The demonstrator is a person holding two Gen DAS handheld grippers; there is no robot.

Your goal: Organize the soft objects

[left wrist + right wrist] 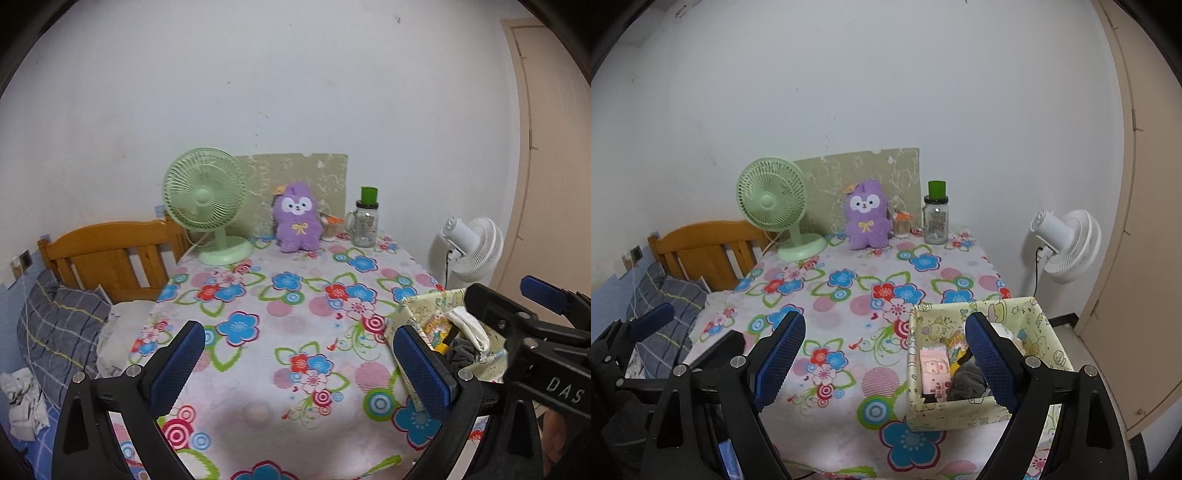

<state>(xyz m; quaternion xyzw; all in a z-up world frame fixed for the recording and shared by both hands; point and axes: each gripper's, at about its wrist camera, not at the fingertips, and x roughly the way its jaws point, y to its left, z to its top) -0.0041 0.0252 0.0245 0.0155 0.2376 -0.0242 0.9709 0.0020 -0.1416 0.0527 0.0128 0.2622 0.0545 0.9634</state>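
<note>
The soft things to be sorted sit in 2 places on the table (846, 369): 1 purple plush toy (866, 218) stands upright at the far edge against a patterned board (886, 166), between the green desk fan (772, 206) and the glass jar (935, 218), and 1 yellow printed fabric box (1049, 332) sits at the near right corner holding a loose jumble of small cloth items, among them a pink piece (934, 369), a grey one (967, 380) and a white folded one (469, 325); exactly how many lie in the box I cannot tell. The left gripper (299, 365) is spread wide and holds nothing, poised over the flowered cloth just left of the box. The right gripper (886, 358) is likewise spread and empty, with its right finger over the box's opening. The plush looks light and squashy, so I judge it would take a pinch across the body or head without harm, though the pile may slip if nipped shallowly. The cloth pieces are limp and will drape, so gather a fold rather than an edge. The box walls look soft and could buckle if pushed. There are 2 fans in all, counting the white one (1067, 243) beyond the table.
</note>
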